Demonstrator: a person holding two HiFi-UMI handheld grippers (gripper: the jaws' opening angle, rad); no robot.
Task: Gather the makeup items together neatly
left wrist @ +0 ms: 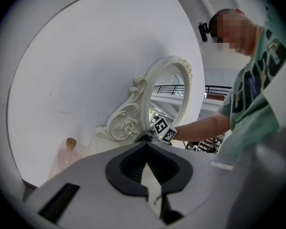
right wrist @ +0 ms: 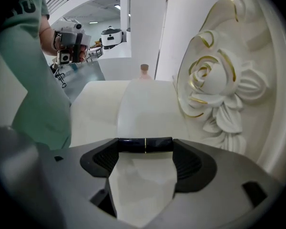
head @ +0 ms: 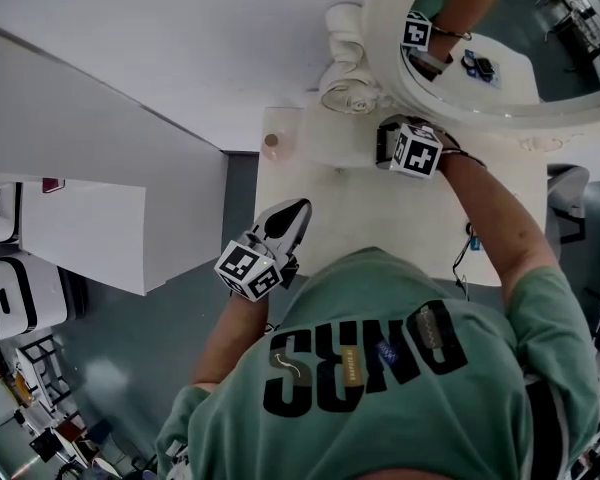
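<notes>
A short dark tube with a thin gold ring (right wrist: 145,144), like a lipstick, is clamped end to end between the tips of my right gripper (right wrist: 145,148). That gripper (head: 392,144) points steeply down over the white dressing table (head: 340,218), just in front of the mirror's base. A small pink bottle with a brown cap (head: 271,144) stands at the table's far left corner; it also shows in the left gripper view (left wrist: 68,154) and the right gripper view (right wrist: 144,71). My left gripper (head: 292,216) hangs level at the table's near left edge, shut and empty (left wrist: 147,149).
An ornate white oval mirror (head: 450,103) with a carved rose (right wrist: 214,85) stands at the back of the table. A white wall lies behind it. A white cabinet (head: 80,233) stands to the left across a grey floor strip. A cable (head: 465,253) hangs at the table's right edge.
</notes>
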